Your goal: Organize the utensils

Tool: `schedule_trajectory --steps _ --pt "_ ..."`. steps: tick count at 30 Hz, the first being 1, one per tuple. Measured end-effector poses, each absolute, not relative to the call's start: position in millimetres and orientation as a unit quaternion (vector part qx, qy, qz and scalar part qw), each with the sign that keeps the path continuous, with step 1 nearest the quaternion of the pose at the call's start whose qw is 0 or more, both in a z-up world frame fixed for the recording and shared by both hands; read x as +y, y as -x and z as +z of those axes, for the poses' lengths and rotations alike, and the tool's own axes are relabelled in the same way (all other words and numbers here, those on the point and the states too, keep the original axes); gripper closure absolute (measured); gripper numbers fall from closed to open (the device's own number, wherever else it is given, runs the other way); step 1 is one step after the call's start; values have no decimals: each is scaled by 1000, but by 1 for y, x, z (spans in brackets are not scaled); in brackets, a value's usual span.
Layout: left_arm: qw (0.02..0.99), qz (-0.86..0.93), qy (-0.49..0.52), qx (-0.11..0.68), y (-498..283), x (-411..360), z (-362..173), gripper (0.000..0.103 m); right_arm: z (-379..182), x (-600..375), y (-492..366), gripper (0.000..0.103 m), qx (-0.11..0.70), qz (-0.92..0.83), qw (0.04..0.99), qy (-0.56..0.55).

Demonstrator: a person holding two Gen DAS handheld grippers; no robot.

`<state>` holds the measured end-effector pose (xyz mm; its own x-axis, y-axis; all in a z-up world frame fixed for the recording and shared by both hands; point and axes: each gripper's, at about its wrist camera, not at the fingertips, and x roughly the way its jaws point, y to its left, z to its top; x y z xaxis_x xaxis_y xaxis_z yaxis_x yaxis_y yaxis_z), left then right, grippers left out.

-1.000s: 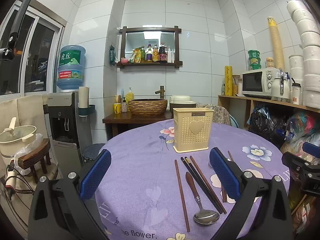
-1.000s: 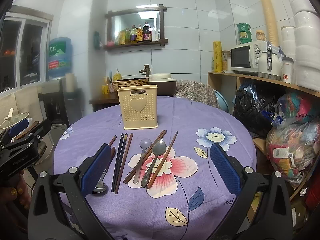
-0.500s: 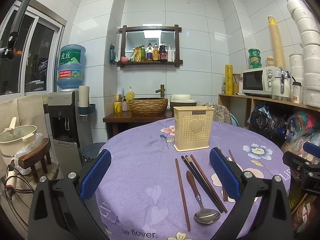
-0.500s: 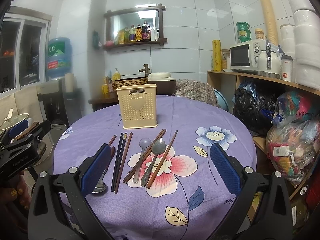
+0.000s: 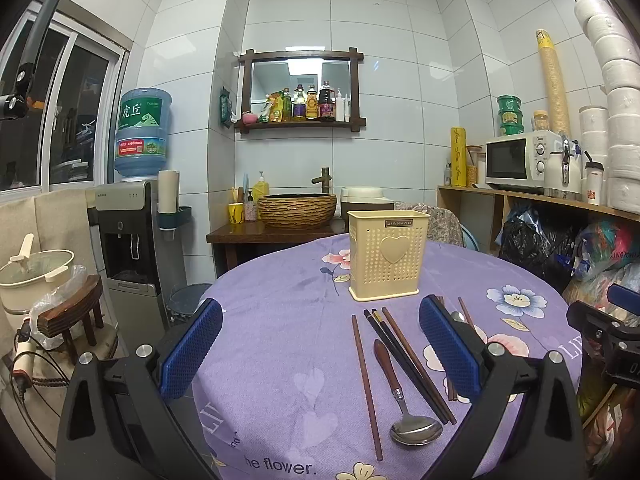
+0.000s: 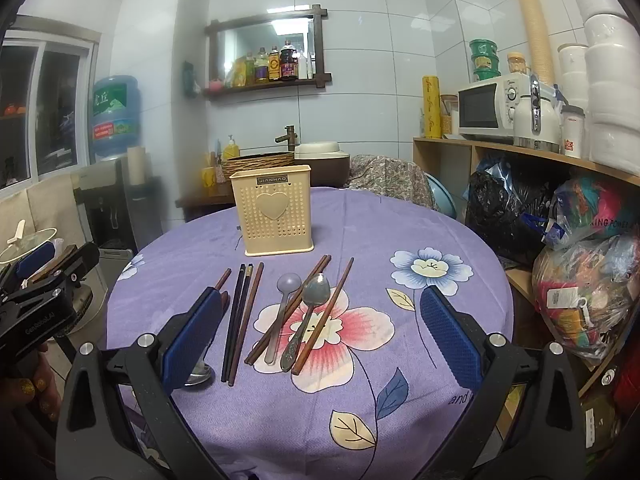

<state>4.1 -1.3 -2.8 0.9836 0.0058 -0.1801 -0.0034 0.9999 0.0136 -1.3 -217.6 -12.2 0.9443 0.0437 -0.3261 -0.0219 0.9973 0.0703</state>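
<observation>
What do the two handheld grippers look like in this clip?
Both match: the left gripper and right gripper have black plastic frames with silver screws and blue dimpled pads. Seen from the right wrist, the left gripper's body carries white lettering.

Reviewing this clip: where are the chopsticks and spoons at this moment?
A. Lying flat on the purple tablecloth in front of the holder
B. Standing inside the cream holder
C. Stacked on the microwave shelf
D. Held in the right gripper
A. The chopsticks and spoons lie flat on the purple tablecloth, on the near side of the cream holder; both the left gripper and the right gripper are open and hold nothing.
</observation>
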Motion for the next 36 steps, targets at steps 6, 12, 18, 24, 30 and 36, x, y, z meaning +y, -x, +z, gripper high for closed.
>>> schedule_trajectory --steps 6,12,18,24,30,36 --pt "996 2 -6 91 -5 -1 -4 5 -12 -218 1 5 167 17 985 -34" --pt "996 3 -6 92 -6 -1 -5 5 -13 -218 1 5 166 17 985 -33" --pt "996 4 -7 94 -6 0 -6 5 -14 -217 1 5 168 16 985 -33" --pt "995 6 -7 97 -5 0 -6 5 -15 -217 0 5 171 16 985 -35" --pt "995 6 -8 99 -5 -1 -5 5 -16 -217 0 5 172 15 984 -34" --pt "995 8 -8 104 -6 -2 -3 5 -16 -217 -2 5 176 16 984 -31"
